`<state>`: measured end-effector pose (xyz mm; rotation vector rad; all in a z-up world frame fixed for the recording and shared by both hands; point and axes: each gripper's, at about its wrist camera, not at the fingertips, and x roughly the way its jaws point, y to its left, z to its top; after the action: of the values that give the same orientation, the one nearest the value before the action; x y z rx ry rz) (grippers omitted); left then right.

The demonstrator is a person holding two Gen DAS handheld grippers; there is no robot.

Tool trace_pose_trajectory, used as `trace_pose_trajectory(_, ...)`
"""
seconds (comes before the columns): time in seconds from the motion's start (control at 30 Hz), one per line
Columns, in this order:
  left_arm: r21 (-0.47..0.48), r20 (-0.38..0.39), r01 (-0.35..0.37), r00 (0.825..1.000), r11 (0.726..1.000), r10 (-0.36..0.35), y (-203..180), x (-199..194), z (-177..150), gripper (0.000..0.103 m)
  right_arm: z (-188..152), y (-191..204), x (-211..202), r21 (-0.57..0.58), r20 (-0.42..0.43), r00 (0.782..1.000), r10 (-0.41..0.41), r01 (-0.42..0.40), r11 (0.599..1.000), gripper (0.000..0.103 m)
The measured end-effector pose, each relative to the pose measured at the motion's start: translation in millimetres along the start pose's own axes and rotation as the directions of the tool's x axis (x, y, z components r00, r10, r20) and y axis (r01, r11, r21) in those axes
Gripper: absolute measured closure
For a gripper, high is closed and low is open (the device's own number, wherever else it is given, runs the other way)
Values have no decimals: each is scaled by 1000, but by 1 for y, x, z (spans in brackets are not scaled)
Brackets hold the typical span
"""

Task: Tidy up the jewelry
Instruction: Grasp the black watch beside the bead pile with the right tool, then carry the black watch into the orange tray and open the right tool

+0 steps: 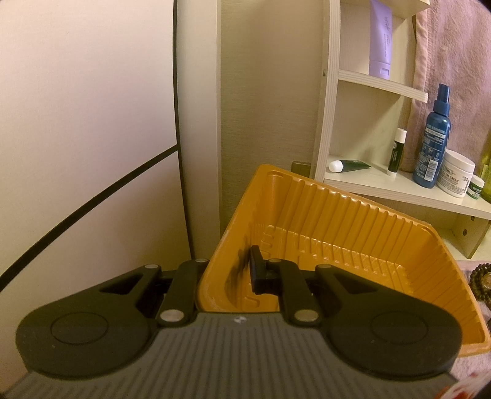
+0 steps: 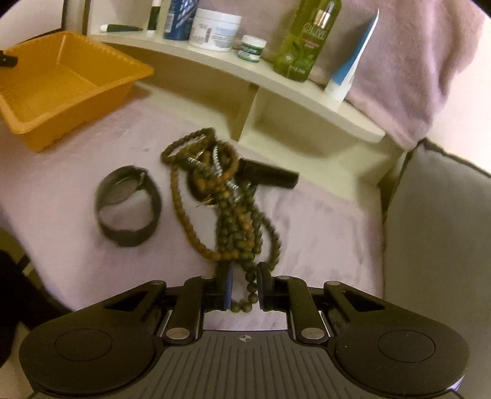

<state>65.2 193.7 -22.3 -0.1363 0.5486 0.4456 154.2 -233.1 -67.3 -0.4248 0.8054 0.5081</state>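
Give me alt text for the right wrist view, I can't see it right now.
The right hand-held gripper straddles strands of a tangled pile of beaded necklaces on a pink cloth, fingers not closed. A dark watch lies left of the pile; an empty orange tray sits beyond, by a shelf of toiletries.

A pink cloth [image 2: 307, 221] is covering the surface and carrying the jewelry. A watch [image 2: 127, 210] is lying on it at the left, its strap looped. Just beside it, a tangle of beads [image 2: 221, 196] is sprawling toward the near edge, partly covering a black bar [image 2: 273, 176]. An orange tray [image 2: 61, 92] is sitting at the far left of the cloth. Behind, a pale shelf [image 2: 214, 64] is standing on the same surface, holding bottles [image 2: 307, 40] and jars [image 2: 214, 29].
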Motion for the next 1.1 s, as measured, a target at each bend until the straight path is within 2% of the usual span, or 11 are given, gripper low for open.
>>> trace_pose_trajectory(0.07, 1, -1, -1, 1000, 1000, 1, 0, 0, 0, 90, -1, 7, -10, 33, 38, 997, 63, -65, 997, 59)
trace_pose_trajectory(0.1, 0, -1, 0, 1000, 1000, 0, 0, 0, 0, 90, 1, 10, -14, 43, 67, 993, 94, -97, 994, 55)
trace_pose_trajectory(0.27, 3, -1, 3, 1000, 1000, -3, 0, 0, -1, 90, 20, 33, -18, 42, 126, 957, 261, -268, 963, 54)
trace_pose_trajectory(0.33, 5, -2, 4, 1000, 1000, -4, 0, 0, -1, 90, 28, 43, -11, 28, 119, 949, 291, -296, 955, 54)
trace_pose_trajectory(0.4, 6, 0, 5, 1000, 1000, -5, 0, 0, -1, 90, 33, 52, -4, 5, 99, 949, 301, -303, 953, 57)
trace_pose_trajectory(0.43, 7, 0, 5, 1000, 1000, -5, 0, 0, -1, 90, 35, 54, 2, 1, 82, 950, 303, -304, 953, 63)
trace_pose_trajectory(0.47, 5, 0, 6, 1000, 1000, -6, 0, 0, -1, 90, 36, 57, 7, -2, 61, 951, 303, -304, 953, 75)
trace_pose_trajectory(0.53, 6, 0, 8, 1000, 1000, -8, 0, 0, -1, 90, 37, 63, 13, -14, 36, 956, 292, -292, 956, 85)
trace_pose_trajectory(0.63, 6, 3, 11, 1000, 1000, -11, 0, 0, -2, 91, 36, 68, 16, -38, 38, 960, 279, -277, 960, 89)
trace_pose_trajectory(0.73, 2, 4, 13, 1000, 1000, -13, 0, -1, -2, 91, 36, 68, 18, -31, 48, 960, 277, -276, 961, 100)
trace_pose_trajectory(1.1, 5, 8, 23, 1000, 1000, -23, 3, -3, -2, 91, 55, 49, -4, 120, 127, 947, 297, -311, 943, 101)
